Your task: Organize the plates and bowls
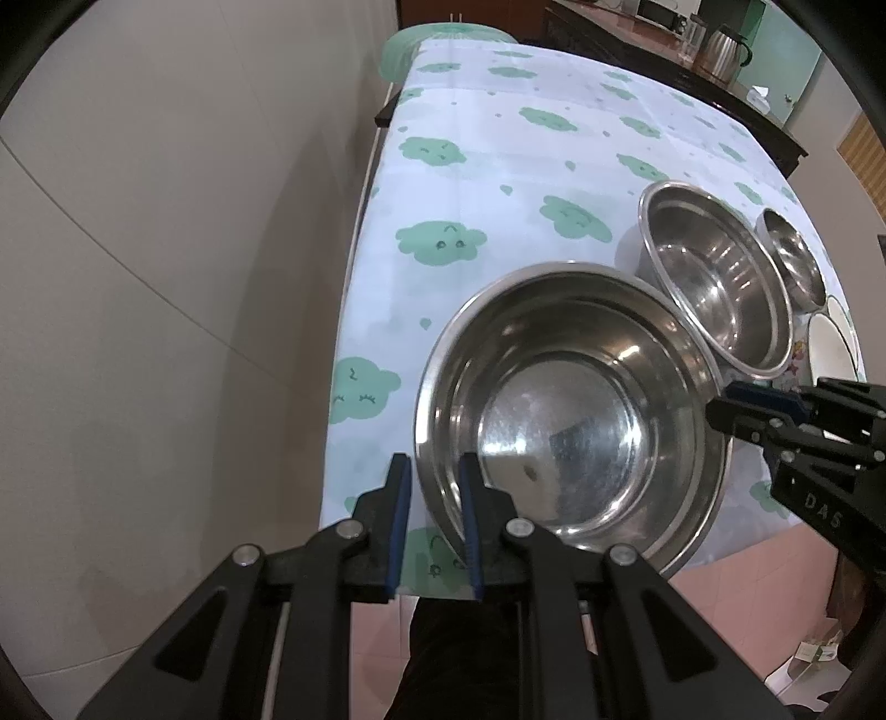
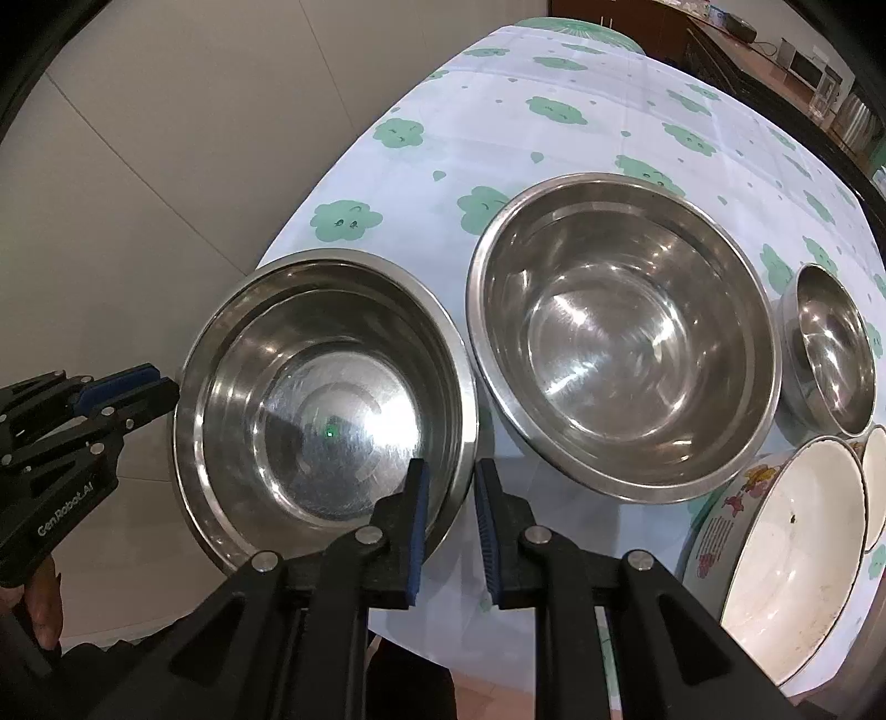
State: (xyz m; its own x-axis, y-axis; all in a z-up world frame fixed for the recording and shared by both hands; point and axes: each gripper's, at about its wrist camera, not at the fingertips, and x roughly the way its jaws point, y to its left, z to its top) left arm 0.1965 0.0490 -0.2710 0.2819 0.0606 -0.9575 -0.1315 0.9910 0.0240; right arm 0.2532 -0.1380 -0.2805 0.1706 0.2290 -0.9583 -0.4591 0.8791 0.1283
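A wide steel bowl [image 1: 570, 410] sits at the table's near left corner; it also shows in the right wrist view [image 2: 326, 404]. My left gripper [image 1: 434, 515] straddles its left rim, jaws closed on the wall. My right gripper [image 2: 449, 526] straddles its right rim the same way, and appears in the left wrist view [image 1: 736, 410]. My left gripper appears in the right wrist view [image 2: 133, 393]. A larger steel bowl [image 2: 620, 332] stands to the right, then a small steel bowl [image 2: 830, 349]. White enamel bowls [image 2: 792, 559] sit near right.
The table wears a white cloth with green clouds [image 1: 498, 166]. A wall [image 1: 166, 277] runs along the table's left side. A dark sideboard with a kettle [image 1: 725, 50] stands behind. Pink floor tiles [image 1: 747, 620] lie below the near edge.
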